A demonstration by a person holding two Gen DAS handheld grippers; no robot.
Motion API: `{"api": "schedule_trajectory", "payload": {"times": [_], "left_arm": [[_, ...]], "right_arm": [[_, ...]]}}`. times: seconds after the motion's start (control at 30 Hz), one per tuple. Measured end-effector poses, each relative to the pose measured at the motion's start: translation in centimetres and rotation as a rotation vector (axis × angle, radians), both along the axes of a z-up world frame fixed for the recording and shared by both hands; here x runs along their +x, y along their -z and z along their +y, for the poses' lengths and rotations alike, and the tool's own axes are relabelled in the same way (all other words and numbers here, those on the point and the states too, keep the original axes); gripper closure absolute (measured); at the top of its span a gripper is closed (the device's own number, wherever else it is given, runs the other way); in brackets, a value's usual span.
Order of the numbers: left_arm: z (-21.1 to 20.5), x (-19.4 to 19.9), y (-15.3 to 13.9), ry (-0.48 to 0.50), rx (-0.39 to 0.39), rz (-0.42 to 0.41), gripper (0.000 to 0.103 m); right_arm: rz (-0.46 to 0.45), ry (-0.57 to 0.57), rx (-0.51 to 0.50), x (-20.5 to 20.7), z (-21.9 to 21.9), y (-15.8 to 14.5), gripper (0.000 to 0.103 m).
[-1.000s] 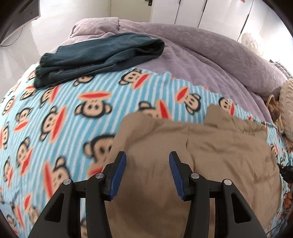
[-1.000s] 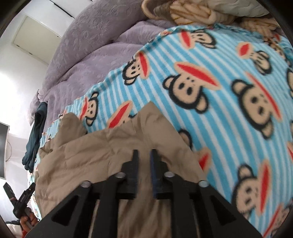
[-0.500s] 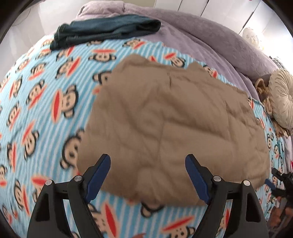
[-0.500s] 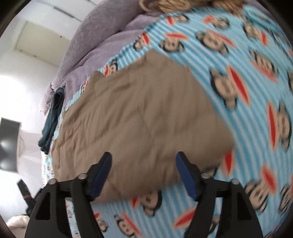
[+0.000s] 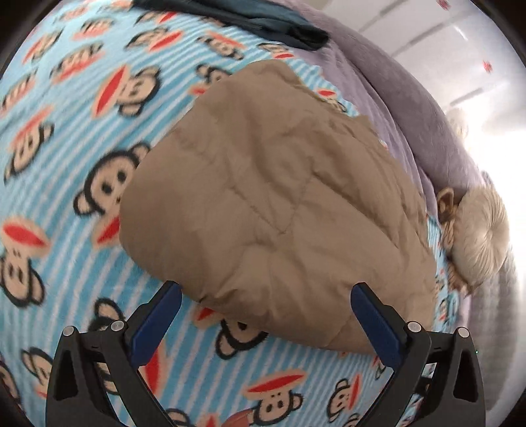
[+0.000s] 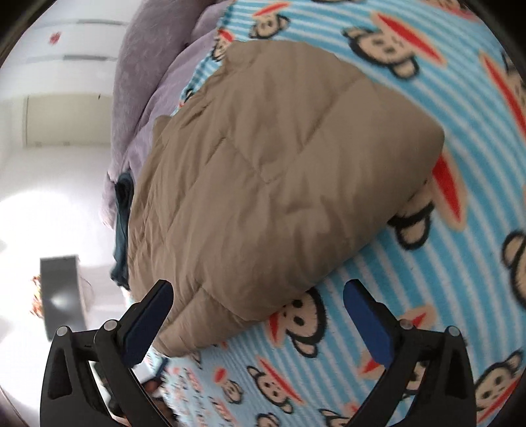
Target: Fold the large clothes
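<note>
Now we hold both grippers above the bed, each with its jaws spread wide and nothing between the blue pads; both sets of jaws have just been opening. Ahead of our left gripper (image 5: 264, 323), the tan padded garment (image 5: 279, 203) lies folded into a thick bundle on the monkey-print blanket (image 5: 65, 138), its near edge just beyond the fingertips and apart from them. Past it, further from the tool, a dark teal garment (image 5: 279, 23) rests at the blanket's far border beside the purple quilt (image 5: 411, 108), and a cream round cushion (image 5: 480, 236) sits off to the right. From our right gripper (image 6: 258, 317) the same bundle (image 6: 269, 170) fills the view ahead, its near corner reaching down between the spread fingers without touching them.
</note>
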State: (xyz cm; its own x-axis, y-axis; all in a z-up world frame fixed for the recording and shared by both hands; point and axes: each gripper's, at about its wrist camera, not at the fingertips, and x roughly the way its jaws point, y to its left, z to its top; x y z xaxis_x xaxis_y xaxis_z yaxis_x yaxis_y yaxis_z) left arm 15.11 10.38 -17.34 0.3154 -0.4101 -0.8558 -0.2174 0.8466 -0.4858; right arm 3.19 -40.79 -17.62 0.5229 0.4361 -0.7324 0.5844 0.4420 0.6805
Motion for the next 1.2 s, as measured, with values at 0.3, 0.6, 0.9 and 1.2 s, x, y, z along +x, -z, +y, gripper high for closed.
{"api": "schedule_trajectory", "payload": {"times": [0.3,0.6,0.9,1.2], "left_arm": [[1.9,1.3,4.6,-0.135,-0.185,0.047,0.0],[0.2,4.2,6.2,-0.167,-0.202,0.027,0.0],[0.1,4.5,3.3,-0.105,-0.151,-0.077,0.078],[-1.4,2.3,-1.8,0.071,0.008,-0.191,0.082]], "right_arm": [[-0.02,0.049,0.16,1.7,0.5,3.6,0.0],[-0.069,0.087,0.256,5.5,1.6,6.0,0.0],[-0.03,0.159,0.309,5.2,1.7,6.9,0.046],[-0.102,0.133,0.285,3.6,2.6,4.4,0.076]]}}
